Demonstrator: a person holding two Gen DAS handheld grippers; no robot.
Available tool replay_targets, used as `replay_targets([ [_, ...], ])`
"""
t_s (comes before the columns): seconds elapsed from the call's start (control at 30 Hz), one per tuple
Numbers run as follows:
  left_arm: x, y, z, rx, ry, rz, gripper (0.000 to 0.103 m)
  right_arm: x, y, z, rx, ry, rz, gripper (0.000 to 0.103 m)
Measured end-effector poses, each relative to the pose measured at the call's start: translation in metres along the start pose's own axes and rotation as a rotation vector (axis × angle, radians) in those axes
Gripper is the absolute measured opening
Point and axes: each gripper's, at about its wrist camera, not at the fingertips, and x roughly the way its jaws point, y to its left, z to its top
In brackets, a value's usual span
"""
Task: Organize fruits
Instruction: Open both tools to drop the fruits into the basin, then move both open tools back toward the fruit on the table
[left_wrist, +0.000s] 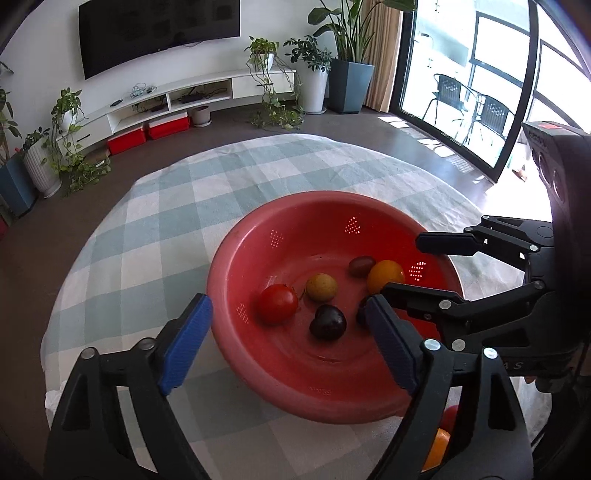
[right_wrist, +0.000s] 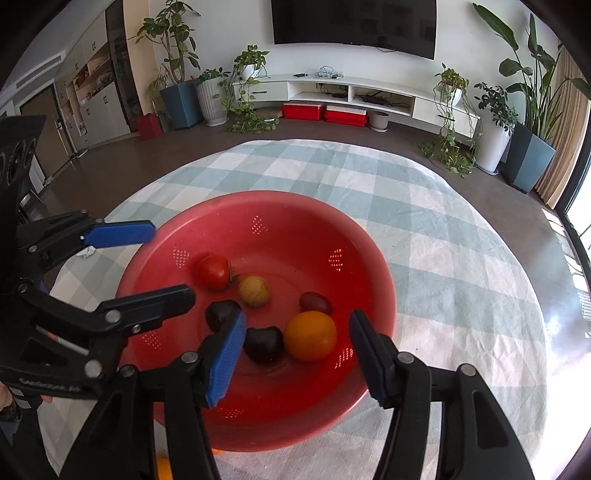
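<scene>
red colander (right_wrist: 258, 424) below both open tongs

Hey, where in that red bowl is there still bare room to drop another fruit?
The far half of the red bowl, behind the tomato and the yellow fruit, is bare. The near floor by the front rim is free too. The middle is crowded: two dark fruits, an orange and a small red one.

Red perforated bowl (right_wrist: 369, 258) on pale green-white checked cloth (right_wrist: 443, 229). Between the jaws: orange fruit (right_wrist: 310, 340), dark purple fruit (right_wrist: 264, 344). Beyond them: red tomato (right_wrist: 213, 273), yellow-brown fruit (right_wrist: 253, 290).
</scene>
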Motion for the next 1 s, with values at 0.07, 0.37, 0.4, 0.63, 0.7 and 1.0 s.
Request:
replay_targets([
  [0.07, -0.015, -0.002, -0.003, -0.007, -0.02, -0.012, 0.087, -0.009, -0.001, -0.001, 0.013, -0.016, 0.003, 0.066],
  [0.37, -0.09, -0.024, -0.042, -0.008, -0.125, -0.044, 0.103, -0.088, -0.007, -0.025, 0.099, -0.173, 0.072, 0.081],
  [0.4, -0.096, -0.027, -0.05, -0.002, -0.126, -0.05, 0.103, -0.097, -0.007, -0.032, 0.114, -0.187, 0.083, 0.082],
  [0.63, -0.117, -0.048, -0.112, 0.016, -0.1, -0.11, 0.103, -0.132, -0.007, -0.096, 0.211, -0.197, 0.148, 0.086],
  [0.7, -0.113, -0.056, -0.128, 0.057, -0.059, -0.107, 0.103, -0.136, -0.006, -0.114, 0.232, -0.181, 0.163, 0.086],
  [1.0, -0.084, -0.072, -0.147, 0.147, 0.067, -0.117, 0.103, -0.153, -0.002, -0.158, 0.31, -0.16, 0.194, 0.086],
])
